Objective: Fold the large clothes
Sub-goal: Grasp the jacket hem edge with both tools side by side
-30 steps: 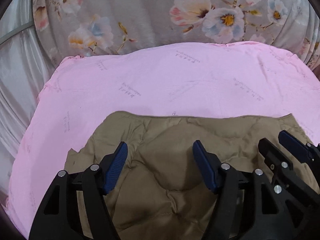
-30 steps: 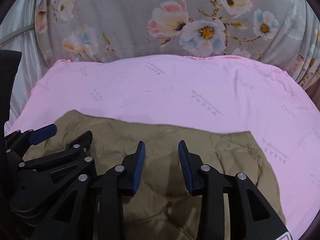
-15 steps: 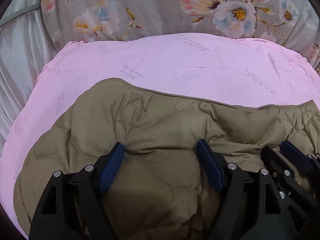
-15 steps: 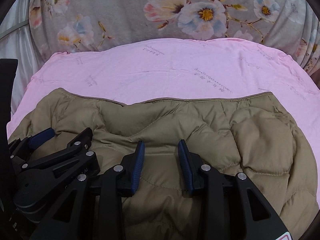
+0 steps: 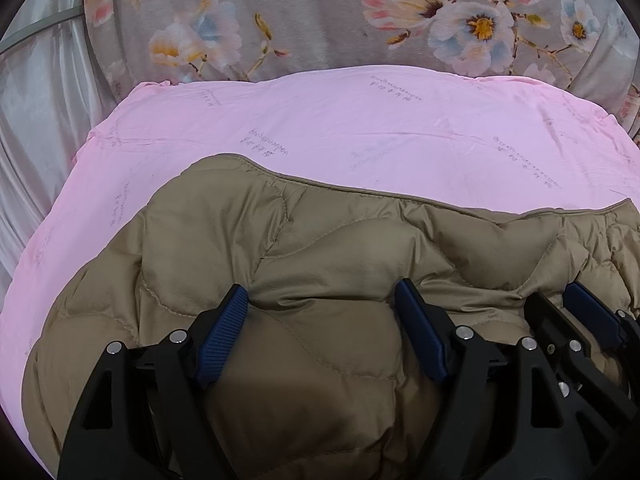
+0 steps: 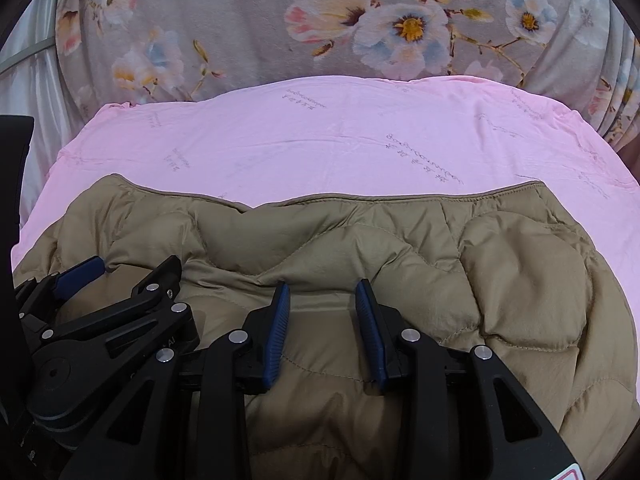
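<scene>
A khaki quilted puffer jacket lies bunched on a pink sheet; it also shows in the right wrist view. My left gripper is open wide, its blue-padded fingertips resting on a raised fold of the jacket. My right gripper is open with a narrower gap, its fingertips down on the jacket fabric. Each gripper shows in the other's view: the right one at the right edge, the left one at the left. They sit side by side over the jacket's near part.
A grey floral fabric rises behind the pink sheet. A pale shiny curtain hangs at the left. Bare pink sheet lies beyond the jacket's far hem and to its left.
The jacket was flat and small at first; a thick layer has come over toward the far side and now lies puffed under both grippers. Over the last half second both grippers drew slightly nearer.
</scene>
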Tool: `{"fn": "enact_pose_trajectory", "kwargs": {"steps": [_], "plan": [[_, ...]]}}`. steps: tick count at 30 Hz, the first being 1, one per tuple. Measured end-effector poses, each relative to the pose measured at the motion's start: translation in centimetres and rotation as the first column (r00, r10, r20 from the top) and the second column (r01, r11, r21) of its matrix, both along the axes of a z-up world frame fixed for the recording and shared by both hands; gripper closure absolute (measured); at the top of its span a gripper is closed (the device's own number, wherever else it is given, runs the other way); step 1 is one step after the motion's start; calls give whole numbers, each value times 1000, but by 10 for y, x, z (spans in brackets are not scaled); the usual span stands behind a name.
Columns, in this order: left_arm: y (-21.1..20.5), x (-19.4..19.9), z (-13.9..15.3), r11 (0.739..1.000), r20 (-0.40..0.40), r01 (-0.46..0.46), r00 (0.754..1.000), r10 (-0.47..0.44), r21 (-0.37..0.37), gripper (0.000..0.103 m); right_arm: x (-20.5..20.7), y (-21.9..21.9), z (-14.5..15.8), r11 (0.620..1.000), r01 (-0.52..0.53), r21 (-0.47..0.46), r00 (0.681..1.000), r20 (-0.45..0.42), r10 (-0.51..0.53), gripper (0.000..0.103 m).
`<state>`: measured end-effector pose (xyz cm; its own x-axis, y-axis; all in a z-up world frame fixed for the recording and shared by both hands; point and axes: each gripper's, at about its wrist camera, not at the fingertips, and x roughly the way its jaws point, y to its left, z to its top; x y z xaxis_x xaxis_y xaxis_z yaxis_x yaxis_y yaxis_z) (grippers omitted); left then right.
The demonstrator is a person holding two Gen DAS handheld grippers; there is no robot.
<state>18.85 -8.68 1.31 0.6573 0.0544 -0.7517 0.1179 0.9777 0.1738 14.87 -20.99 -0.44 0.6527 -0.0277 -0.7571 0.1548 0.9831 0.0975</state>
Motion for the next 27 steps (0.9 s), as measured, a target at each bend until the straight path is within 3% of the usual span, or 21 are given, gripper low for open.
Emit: {"fn": "enact_pose_trajectory", "kwargs": {"steps": [27], "plan": [[3, -1, -1, 1000, 7, -3, 1000, 3, 13, 29, -1, 0, -4, 1000, 3, -9, 1000, 6, -3, 69]]}}
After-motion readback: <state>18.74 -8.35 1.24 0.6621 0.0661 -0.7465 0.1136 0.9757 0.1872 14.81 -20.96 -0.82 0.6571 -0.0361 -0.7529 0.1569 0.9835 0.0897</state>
